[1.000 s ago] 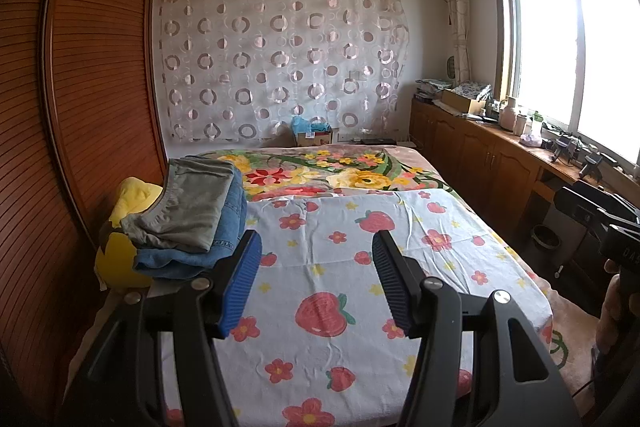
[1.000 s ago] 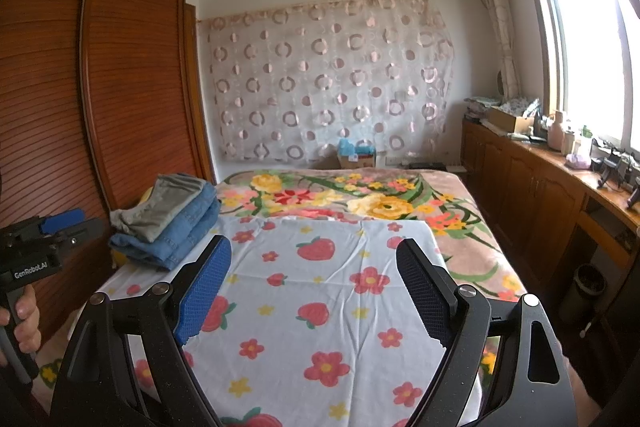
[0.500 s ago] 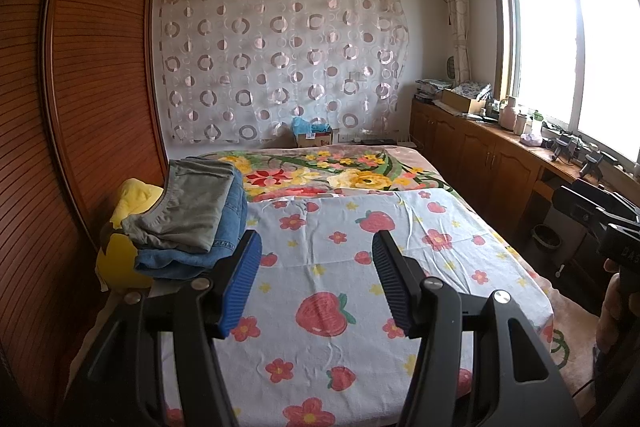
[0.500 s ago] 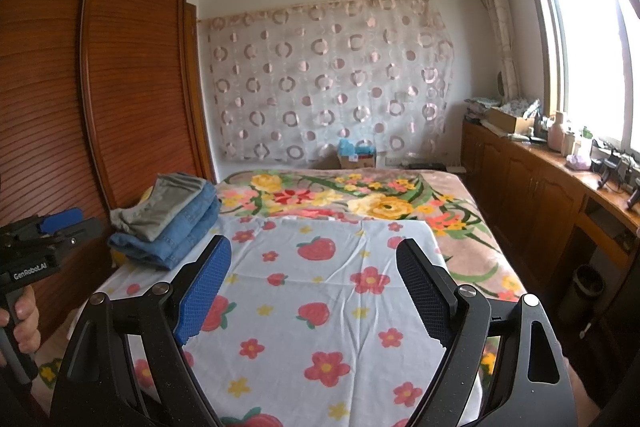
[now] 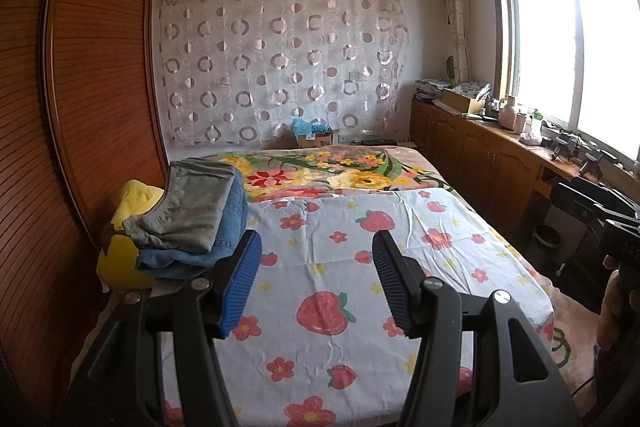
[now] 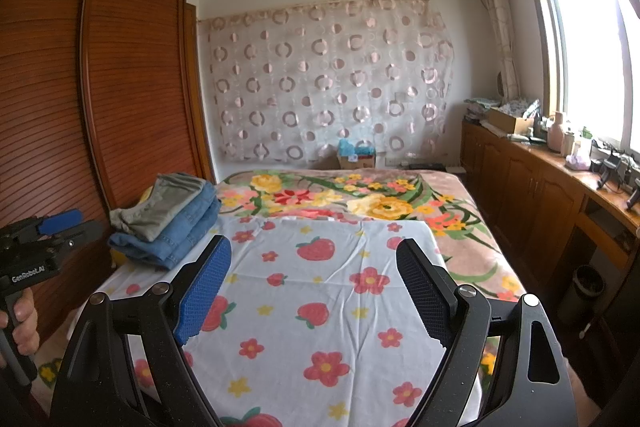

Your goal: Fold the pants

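Your left gripper [image 5: 316, 273] is open with nothing between its blue pads. Your right gripper [image 6: 314, 285] is open wider, and it holds nothing too. Both hang in the air above the strawberry sheet [image 5: 344, 267] on the bed. The pants are folded in a pile at the left edge of the bed: gray pants [image 5: 188, 207] on top, blue jeans [image 5: 224, 243] under them. A yellow pillow [image 5: 128, 227] sits just behind the pile. Past the sheet lies a flower blanket [image 5: 344, 175]. A wooden wardrobe [image 5: 80, 107] stands on the left.
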Action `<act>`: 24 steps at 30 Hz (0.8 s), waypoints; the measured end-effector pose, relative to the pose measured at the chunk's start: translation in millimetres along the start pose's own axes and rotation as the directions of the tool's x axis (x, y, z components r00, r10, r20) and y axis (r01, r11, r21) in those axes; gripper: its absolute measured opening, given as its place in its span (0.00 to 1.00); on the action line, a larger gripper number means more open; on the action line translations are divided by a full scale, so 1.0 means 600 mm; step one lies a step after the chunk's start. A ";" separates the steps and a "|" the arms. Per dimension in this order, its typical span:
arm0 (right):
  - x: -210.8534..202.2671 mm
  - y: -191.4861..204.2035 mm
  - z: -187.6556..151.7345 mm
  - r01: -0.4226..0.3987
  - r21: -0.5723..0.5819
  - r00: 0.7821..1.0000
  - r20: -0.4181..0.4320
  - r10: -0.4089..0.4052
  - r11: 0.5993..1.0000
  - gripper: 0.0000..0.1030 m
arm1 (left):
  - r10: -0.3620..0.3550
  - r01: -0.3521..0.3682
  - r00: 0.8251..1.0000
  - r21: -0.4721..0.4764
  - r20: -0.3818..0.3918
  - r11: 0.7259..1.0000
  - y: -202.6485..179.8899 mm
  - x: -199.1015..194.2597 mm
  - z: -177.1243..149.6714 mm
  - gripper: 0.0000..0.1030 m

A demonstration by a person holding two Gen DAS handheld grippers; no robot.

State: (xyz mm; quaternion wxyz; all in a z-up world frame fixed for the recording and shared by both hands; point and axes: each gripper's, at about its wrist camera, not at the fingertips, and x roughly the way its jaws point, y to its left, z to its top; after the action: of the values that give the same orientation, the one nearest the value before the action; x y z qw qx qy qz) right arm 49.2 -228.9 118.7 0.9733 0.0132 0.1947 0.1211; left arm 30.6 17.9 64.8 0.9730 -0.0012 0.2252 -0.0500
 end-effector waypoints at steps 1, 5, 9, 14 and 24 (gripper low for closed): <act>0.000 0.000 0.000 -0.001 0.000 1.000 0.000 0.001 1.000 0.84 | 0.000 0.000 1.000 -0.001 -0.001 1.000 -0.001 0.000 0.000 0.56; 0.000 0.000 0.000 0.002 -0.001 1.000 0.000 -0.002 1.000 0.84 | -0.001 0.001 1.000 0.000 -0.002 1.000 0.000 0.000 0.000 0.56; 0.000 0.000 -0.001 0.000 -0.001 1.000 0.000 0.000 1.000 0.84 | -0.001 0.001 1.000 0.000 0.000 1.000 -0.001 0.000 -0.001 0.56; 0.000 0.000 -0.001 -0.001 -0.001 1.000 0.000 0.001 1.000 0.84 | 0.000 0.000 1.000 0.000 0.000 1.000 -0.002 0.000 -0.001 0.56; 0.000 0.002 -0.001 0.000 -0.001 1.000 0.000 0.000 1.000 0.84 | -0.001 0.001 1.000 0.000 0.000 1.000 -0.002 0.000 -0.002 0.56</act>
State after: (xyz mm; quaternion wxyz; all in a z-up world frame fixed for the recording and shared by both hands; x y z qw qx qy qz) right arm 48.7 -227.9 118.2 0.9733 0.0126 0.1948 0.1211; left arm 29.7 16.8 63.7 0.9730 -0.0012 0.2252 -0.0504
